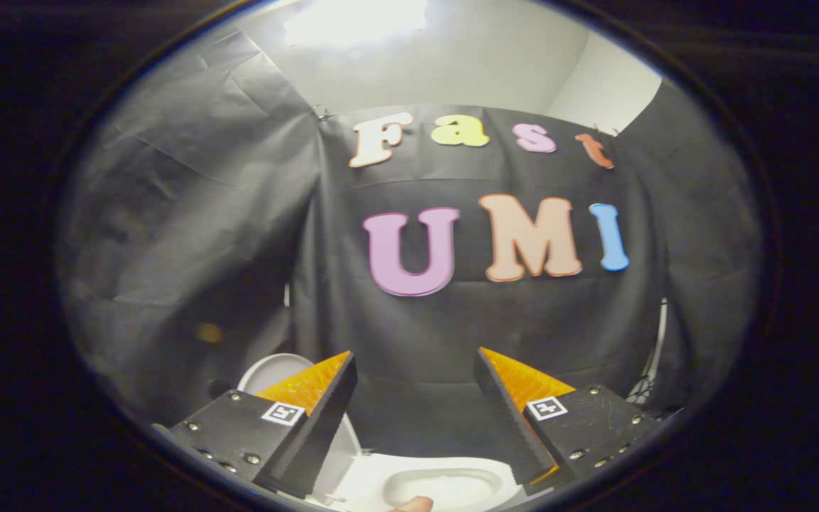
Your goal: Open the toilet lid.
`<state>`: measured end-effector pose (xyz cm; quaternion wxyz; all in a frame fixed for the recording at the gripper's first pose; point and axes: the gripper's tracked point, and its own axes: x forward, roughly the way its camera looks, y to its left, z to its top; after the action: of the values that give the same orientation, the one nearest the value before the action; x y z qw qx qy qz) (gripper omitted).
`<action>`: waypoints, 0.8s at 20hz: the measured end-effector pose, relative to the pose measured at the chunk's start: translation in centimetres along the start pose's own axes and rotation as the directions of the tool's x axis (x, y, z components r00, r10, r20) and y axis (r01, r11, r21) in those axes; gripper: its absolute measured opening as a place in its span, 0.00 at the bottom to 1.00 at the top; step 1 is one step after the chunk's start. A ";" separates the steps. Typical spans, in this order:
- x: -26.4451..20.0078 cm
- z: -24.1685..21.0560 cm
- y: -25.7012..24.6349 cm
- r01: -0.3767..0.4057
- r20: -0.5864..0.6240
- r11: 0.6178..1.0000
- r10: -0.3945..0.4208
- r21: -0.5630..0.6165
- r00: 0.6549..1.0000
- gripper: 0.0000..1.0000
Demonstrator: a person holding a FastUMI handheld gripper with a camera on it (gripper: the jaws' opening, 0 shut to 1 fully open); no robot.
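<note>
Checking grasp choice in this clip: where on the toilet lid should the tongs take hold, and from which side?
Its rounded free edge: the toilet lid stands raised beside the bowl, partly behind one finger. Probably come from above, a finger on each face of that thin rim. The tongs are open, holding nothing.

White toilet point(445, 487) below; lid point(274, 371) raised behind left finger.
</note>
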<state>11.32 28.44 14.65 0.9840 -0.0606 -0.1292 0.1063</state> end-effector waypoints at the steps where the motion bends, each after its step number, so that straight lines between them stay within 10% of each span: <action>1: -0.9 -0.1 -2.6 0.032 0.001 0.999 -0.032 -0.024 0.999 0.98; 16: -11.2 -4.4 -25.7 0.332 -0.015 0.935 -0.337 -0.121 0.942 0.98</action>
<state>6.91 0.58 11.51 0.9846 -0.0972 -0.1263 -0.0714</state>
